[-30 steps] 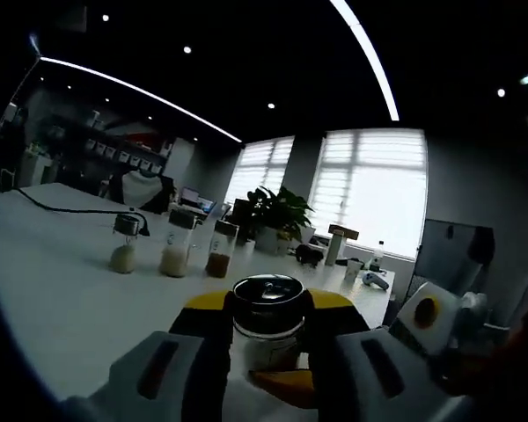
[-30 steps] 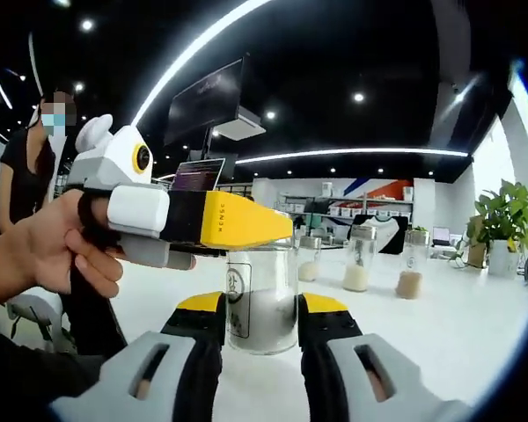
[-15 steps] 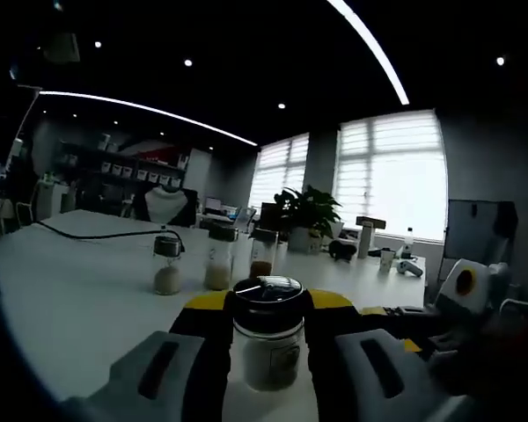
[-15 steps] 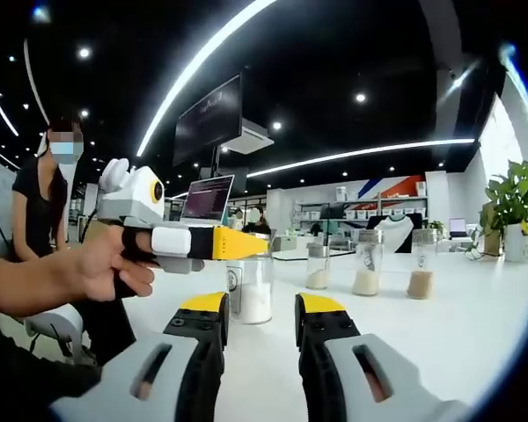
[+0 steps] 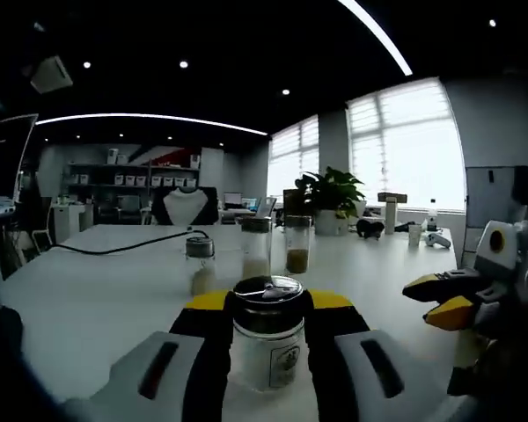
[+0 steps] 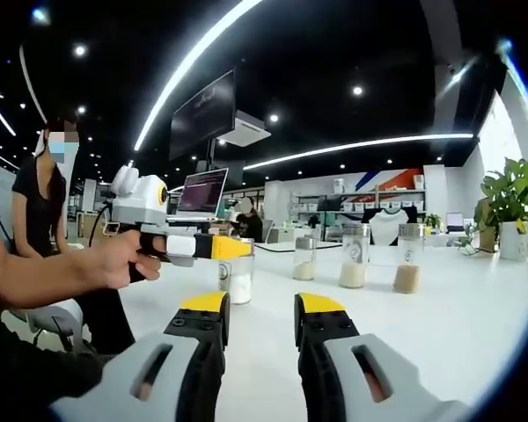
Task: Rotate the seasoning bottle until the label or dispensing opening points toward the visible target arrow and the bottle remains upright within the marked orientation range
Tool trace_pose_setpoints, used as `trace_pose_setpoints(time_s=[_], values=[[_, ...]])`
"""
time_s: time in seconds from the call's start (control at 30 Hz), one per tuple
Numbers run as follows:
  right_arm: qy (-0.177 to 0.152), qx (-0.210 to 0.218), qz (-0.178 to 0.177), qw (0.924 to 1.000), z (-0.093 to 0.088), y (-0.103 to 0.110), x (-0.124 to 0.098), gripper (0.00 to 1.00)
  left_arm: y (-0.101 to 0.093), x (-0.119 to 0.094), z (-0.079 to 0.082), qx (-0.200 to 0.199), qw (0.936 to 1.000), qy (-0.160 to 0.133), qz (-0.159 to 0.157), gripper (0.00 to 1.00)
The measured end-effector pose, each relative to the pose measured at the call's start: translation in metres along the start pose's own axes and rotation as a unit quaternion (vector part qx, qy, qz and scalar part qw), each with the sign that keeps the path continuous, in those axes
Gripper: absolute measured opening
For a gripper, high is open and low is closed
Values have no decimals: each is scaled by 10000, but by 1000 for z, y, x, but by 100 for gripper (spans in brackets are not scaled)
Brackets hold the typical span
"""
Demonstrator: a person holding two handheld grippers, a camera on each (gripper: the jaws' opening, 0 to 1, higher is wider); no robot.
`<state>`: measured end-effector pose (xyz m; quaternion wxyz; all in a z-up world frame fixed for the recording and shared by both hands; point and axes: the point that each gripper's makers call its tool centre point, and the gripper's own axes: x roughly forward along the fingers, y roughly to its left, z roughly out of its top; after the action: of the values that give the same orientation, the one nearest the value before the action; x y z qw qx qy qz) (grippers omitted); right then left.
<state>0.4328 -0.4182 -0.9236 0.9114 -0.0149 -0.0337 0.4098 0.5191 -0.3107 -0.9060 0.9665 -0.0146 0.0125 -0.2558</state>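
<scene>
Backed away since a second ago, the right gripper (image 6: 258,309) now hovers with jaws apart and holding nothing, while the left gripper (image 5: 267,306) stays clamped on the upright seasoning bottle (image 5: 267,343) standing on the white table (image 5: 88,303).

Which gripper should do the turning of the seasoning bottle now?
Left. The left gripper is shut on the seasoning bottle, which stands upright on the table. The right gripper is open, empty and apart from it.
</scene>
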Motion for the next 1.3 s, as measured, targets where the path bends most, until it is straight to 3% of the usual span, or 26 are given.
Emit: trace_pose_setpoints(time_s=[0.33, 0.43, 0.57, 0.77, 0.87, 0.9, 0.97, 1.17, 1.3], values=[[6, 88, -84, 9999, 1, -7, -3, 26, 20, 3, -1, 99, 9997, -79, 216, 33], [-57, 289, -81, 9995, 3, -7, -4, 26, 18, 3, -2, 59, 9998, -154, 86, 33], [-68, 350, -81, 9993, 3, -7, -3, 27, 16, 2, -2, 203, 9993, -199, 230, 33], [-94, 462, -48, 9989, 2, -6, -3, 27, 17, 1, -1, 194, 9991, -314, 196, 34], [-279, 497, -82, 9983, 9, -9, -7, 24, 16, -3, -8, 182, 9996, -81, 208, 44], [-306, 462, -70, 9984, 10, -8, -8, 23, 18, -4, -13, 435, 9987, 32, 280, 51], [-326, 447, -55, 9985, 12, -8, -8, 23, 21, -6, -20, 581, 9973, 194, 398, 55], [-251, 552, -4, 9982, 6, -8, -5, 23, 18, -6, -36, 461, 9970, 561, 278, 49], [-196, 548, 4, 9983, 2, -6, -4, 22, 19, -3, -37, 422, 9964, 666, 323, 38]])
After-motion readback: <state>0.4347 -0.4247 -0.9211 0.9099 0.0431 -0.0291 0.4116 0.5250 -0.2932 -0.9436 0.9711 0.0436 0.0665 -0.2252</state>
